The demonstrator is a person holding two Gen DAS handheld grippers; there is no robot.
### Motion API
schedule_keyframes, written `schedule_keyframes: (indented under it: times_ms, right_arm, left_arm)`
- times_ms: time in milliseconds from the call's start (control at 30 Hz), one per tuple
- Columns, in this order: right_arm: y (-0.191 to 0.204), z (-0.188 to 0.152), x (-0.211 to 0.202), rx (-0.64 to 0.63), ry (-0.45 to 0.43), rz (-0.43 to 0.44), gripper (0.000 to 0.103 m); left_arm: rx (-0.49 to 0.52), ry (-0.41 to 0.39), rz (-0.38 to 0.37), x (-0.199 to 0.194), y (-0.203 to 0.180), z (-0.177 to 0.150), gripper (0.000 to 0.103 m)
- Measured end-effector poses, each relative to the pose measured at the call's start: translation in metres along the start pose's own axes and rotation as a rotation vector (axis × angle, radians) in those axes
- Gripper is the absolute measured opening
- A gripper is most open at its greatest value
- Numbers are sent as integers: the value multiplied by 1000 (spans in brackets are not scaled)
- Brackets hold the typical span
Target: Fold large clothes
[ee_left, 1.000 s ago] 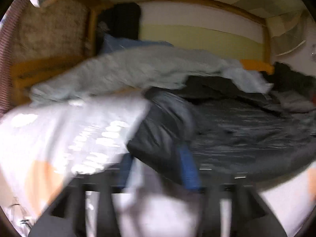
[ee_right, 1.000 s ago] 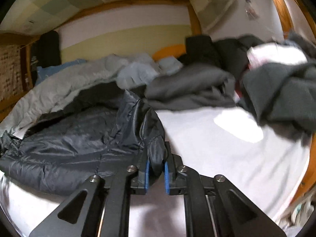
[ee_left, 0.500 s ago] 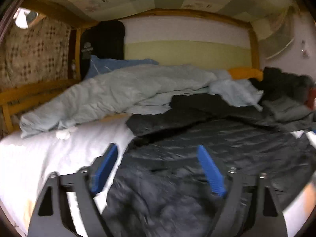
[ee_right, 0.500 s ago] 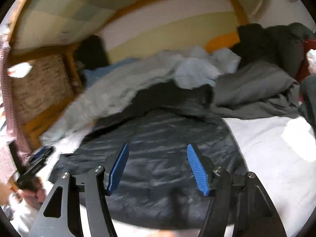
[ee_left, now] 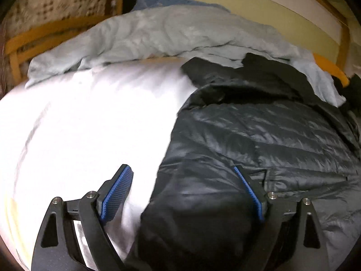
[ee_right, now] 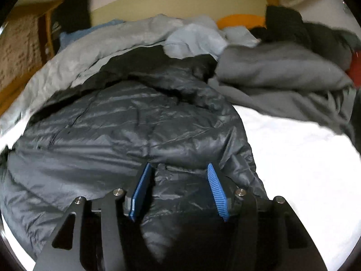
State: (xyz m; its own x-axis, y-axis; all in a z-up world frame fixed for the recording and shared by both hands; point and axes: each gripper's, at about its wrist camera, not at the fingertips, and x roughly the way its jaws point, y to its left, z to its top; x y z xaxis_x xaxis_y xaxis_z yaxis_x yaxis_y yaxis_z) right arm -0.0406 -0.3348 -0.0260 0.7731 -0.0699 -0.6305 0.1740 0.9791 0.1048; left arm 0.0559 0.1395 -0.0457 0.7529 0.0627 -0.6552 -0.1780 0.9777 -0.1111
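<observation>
A dark quilted puffer jacket [ee_left: 266, 140] lies spread on the white bed sheet [ee_left: 85, 122]. My left gripper [ee_left: 182, 176] is open, low over the jacket's near left edge, with jacket fabric between the blue pads. In the right wrist view the same jacket [ee_right: 126, 124] fills the middle. My right gripper [ee_right: 178, 174] is open over the jacket's near right part, its pads straddling a fold of the fabric without pinching it.
A light blue-grey duvet [ee_left: 162, 31] is bunched along the back. A grey garment [ee_right: 282, 74] and dark clothes [ee_right: 286, 22] are piled at the back right. The wooden bed frame [ee_left: 45, 33] runs along the left; white sheet [ee_right: 293, 158] lies right of the jacket.
Both grippers let go of the jacket a second ago and opened. They have since dropped lower and closer over the jacket, which now lies flatter on the sheet.
</observation>
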Motion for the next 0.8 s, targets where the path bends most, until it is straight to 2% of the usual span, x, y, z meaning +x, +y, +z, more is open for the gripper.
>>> schedule_keyframes:
  times_ms: [167,333,400,467,533,567,667,733,800]
  right_arm:
    - [-10,-6,0,78,-27,44,54]
    - [-14,-7,1,92,-31,74,55]
    - [-13,-7,0,89,-33,72,56]
    - [-13,-7,-1,85,-38,73,58]
    - [-8,-9,-7,48,-38,73,61]
    - [-3,-11,-11,14,-42,64,61]
    - [25,-22,-43,-113,-133,11,61]
    - [40,-27,-66,-130,-185,29,63]
    - [54,-31,-86,-129,-217,41,69]
  left_arm:
    - [15,-38,77,-5,-7,-6,93]
    - [-26,-27,-7,-5,5,-3,93]
    - [-41,-108,-57,-20,12,-6,92]
    - [-61,-265,-86,-50,17,-16,95]
    - [-44,-398,-88,-79,14,-27,98]
    - [-22,-439,-84,-90,10,-31,98]
    - [84,-490,-134,-118,-10,-43,98]
    - [138,-511,-185,-135,-27,-52,98]
    - [169,-527,-213,-145,-42,-59,98]
